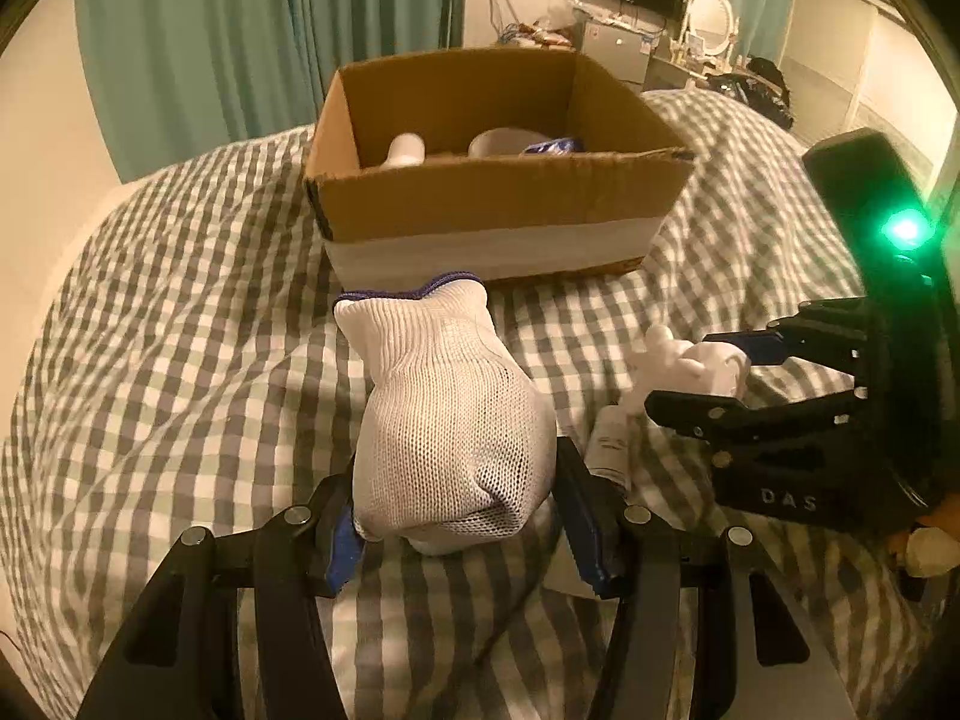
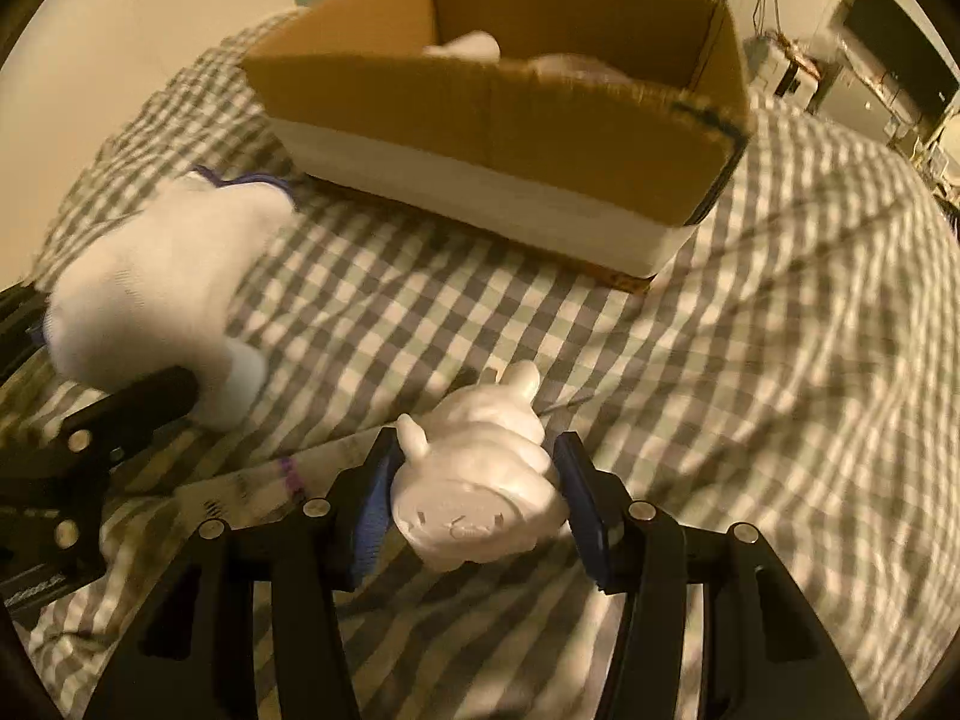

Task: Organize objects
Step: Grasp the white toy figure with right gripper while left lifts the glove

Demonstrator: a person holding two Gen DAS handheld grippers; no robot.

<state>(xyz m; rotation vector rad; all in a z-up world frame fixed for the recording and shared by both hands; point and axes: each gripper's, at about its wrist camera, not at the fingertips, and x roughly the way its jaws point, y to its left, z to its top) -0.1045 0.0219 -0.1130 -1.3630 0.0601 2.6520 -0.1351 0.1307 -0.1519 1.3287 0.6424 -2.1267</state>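
Gripping a white knit glove [image 1: 447, 420], the left claw [image 1: 462, 531] hovered over the checked bed [image 1: 180, 360]; the cardboard box [image 1: 492, 204] sat at twelve o'clock. The right claw [image 2: 474, 510] clamped a white animal figurine [image 2: 480, 480], the box [image 2: 510, 120] at twelve o'clock.

We see our left gripper [image 1: 462, 534] and right gripper [image 2: 474, 516] alike — black angular linkage arms, silver round rivets, blue finger pads. The right one's housing carries a glowing green light — and pale "DAS" lettering.
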